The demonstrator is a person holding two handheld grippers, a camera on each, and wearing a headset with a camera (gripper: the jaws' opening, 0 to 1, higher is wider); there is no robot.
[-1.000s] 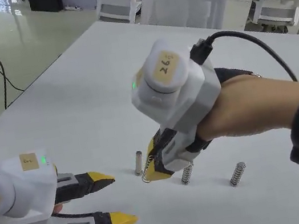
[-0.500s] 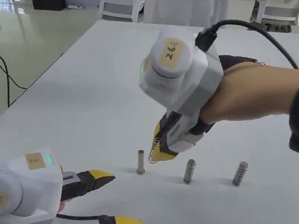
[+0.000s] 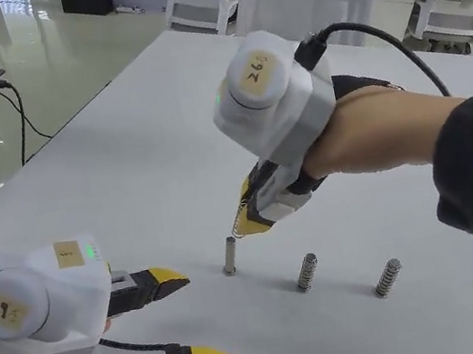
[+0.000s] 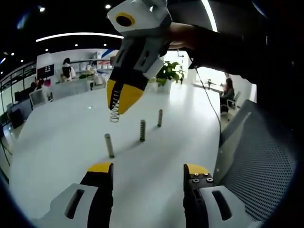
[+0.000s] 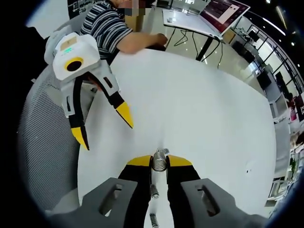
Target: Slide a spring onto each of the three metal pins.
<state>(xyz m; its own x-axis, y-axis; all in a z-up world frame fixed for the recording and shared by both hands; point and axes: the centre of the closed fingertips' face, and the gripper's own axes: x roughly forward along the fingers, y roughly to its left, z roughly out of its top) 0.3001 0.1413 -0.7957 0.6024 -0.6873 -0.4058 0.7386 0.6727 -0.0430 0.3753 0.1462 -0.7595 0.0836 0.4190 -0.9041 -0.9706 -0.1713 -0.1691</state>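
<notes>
Spring [image 4: 114, 108] clamped in right tongs [image 3: 246, 223] just above bare pin [image 3: 229, 256]; left tongs [image 3: 208, 318] apart.

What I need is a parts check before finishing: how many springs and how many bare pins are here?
Springs: 3 (standing spring, second standing spring, held spring in the right gripper)
Bare pins: 1 (bare pin)
Total: 4

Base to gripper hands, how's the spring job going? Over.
Right gripper shut on spring, just above bare pin. Left gripper open, empty. Two pins already sprung. Nothing blocking.
</notes>
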